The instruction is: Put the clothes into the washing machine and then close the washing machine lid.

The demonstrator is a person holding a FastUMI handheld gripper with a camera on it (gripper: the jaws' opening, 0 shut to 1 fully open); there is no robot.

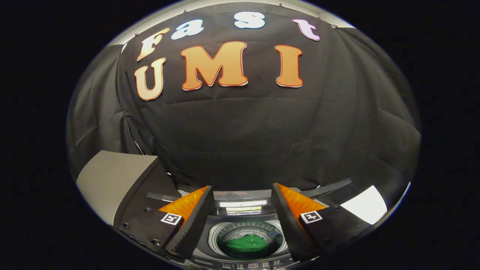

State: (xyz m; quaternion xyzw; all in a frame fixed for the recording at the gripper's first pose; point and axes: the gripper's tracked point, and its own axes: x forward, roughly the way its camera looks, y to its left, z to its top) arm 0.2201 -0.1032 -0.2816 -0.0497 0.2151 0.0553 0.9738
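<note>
Green clothes [245, 243] in washing machine [210, 240] drum, gripper [242, 189] open above

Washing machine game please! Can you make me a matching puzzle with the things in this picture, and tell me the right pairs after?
Things:
1. green clothes
2. gripper
3. washing machine lid

Where or how:
A. open, holding nothing
B. lifted up, beside the drum
C. lying inside the drum

Pairs: 1-C, 2-A, 3-B
</note>
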